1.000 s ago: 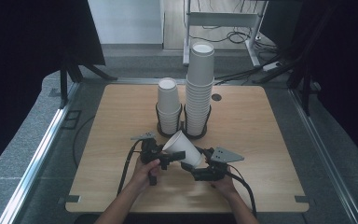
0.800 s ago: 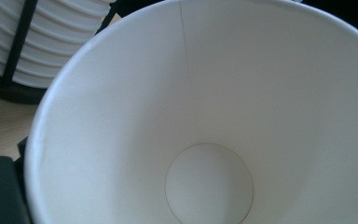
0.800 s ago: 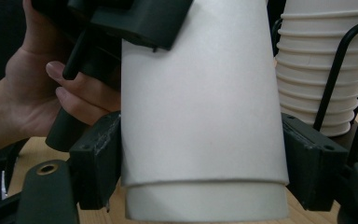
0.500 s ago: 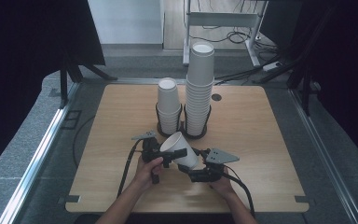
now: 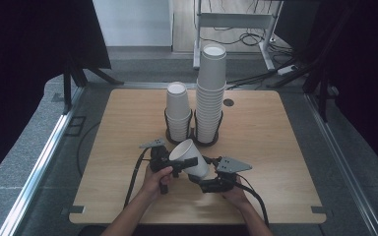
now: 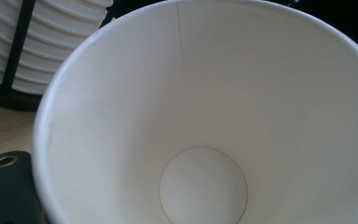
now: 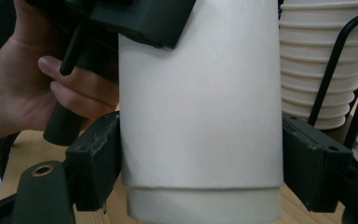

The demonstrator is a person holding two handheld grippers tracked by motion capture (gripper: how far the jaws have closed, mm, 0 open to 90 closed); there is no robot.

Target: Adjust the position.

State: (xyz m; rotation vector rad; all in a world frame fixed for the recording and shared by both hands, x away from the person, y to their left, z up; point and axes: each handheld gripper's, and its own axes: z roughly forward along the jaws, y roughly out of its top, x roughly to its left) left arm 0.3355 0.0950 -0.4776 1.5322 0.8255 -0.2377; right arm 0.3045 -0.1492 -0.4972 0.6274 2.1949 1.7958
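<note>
A white paper cup hangs tilted just above the wooden table, its mouth toward the left gripper. My left gripper holds it near the rim; the left gripper view looks straight into the cup, with one black jaw against its outer wall at the lower left. My right gripper is shut on the cup near its base, one jaw pressing each side. The left gripper and the hand holding it appear beyond the cup in the right gripper view.
Two stacks of white paper cups stand in black wire holders just behind the grippers: a short stack and a taller one. The tall stack sits close on the right in the right gripper view. Cables trail toward the table's front edge.
The cup has turned from lying nearly on its side to a steeper tilt between the grippers. The right gripper has closed in under its base, and both hands have shifted slightly.
</note>
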